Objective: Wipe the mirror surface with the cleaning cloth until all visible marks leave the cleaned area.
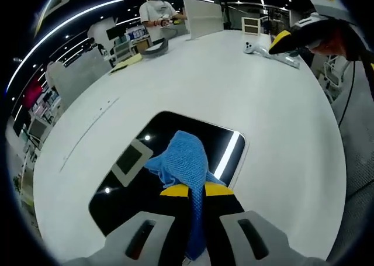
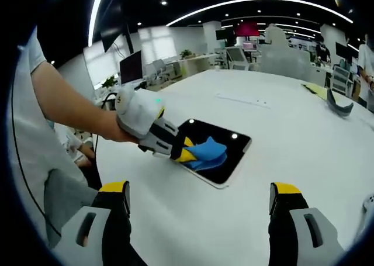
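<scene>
A dark rectangular mirror (image 1: 175,131) (image 2: 225,158) lies flat on the white table (image 1: 234,85) (image 2: 292,161). A blue cleaning cloth (image 1: 184,161) (image 2: 207,152) rests bunched on the mirror, and my left gripper (image 1: 196,190) (image 2: 187,154) is shut on it, its yellow-tipped jaws pinching the fabric. In the right gripper view a hand holds that left gripper over the mirror's near corner. My right gripper (image 2: 198,196) stands open, jaws wide apart with nothing between them, hovering over bare table short of the mirror. The mirror shows ceiling-light reflections; I cannot make out marks on it.
A white tool (image 1: 269,49) lies at the table's far side, with a yellow pad (image 1: 125,64) and a grey curved object (image 1: 153,48) (image 2: 339,105) further off. A person stands beyond the table's far edge near a white panel (image 1: 204,17). Desks and monitors ring the room.
</scene>
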A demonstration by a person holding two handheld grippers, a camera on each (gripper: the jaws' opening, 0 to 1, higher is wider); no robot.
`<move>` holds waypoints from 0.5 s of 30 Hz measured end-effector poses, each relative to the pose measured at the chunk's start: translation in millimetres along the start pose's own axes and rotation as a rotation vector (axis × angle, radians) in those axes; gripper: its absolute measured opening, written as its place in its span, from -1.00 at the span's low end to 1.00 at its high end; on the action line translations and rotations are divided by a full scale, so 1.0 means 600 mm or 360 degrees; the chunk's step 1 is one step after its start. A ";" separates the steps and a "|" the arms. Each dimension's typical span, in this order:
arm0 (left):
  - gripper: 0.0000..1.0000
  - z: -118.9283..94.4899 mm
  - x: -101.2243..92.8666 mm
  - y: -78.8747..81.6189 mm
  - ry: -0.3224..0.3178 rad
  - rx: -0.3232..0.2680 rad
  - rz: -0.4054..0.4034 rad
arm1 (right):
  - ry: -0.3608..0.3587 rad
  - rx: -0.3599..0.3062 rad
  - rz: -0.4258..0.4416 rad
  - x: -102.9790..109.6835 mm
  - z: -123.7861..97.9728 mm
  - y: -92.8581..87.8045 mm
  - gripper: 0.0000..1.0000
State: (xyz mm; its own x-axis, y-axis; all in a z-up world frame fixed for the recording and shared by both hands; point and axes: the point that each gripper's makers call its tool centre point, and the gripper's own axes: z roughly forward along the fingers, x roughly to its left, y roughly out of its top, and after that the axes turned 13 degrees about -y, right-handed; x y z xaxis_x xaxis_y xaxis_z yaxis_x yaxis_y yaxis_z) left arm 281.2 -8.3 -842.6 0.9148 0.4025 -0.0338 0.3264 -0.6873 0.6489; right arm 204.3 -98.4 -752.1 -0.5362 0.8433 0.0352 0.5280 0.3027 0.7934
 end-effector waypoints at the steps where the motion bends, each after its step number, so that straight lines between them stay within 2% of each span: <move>1: -0.92 0.002 -0.002 0.002 -0.0002 0.0001 0.0006 | -0.0003 0.0002 0.0003 -0.001 0.000 -0.001 1.00; 8: -0.92 0.020 -0.021 0.025 -0.0050 -0.0067 0.0117 | -0.0011 -0.0002 0.0020 -0.006 -0.001 -0.004 1.00; 15: -0.92 0.039 -0.038 0.046 -0.0123 -0.0124 0.0124 | -0.0030 0.0004 0.0043 -0.019 -0.004 -0.011 1.00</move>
State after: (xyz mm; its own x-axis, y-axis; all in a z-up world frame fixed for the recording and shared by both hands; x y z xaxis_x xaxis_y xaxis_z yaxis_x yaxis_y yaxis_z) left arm 275.1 -50.4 -841.8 0.9532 0.3001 -0.0373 0.2369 -0.6645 0.7088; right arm 205.3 -111.0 -756.6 -0.5093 0.8594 0.0451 0.5440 0.2809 0.7907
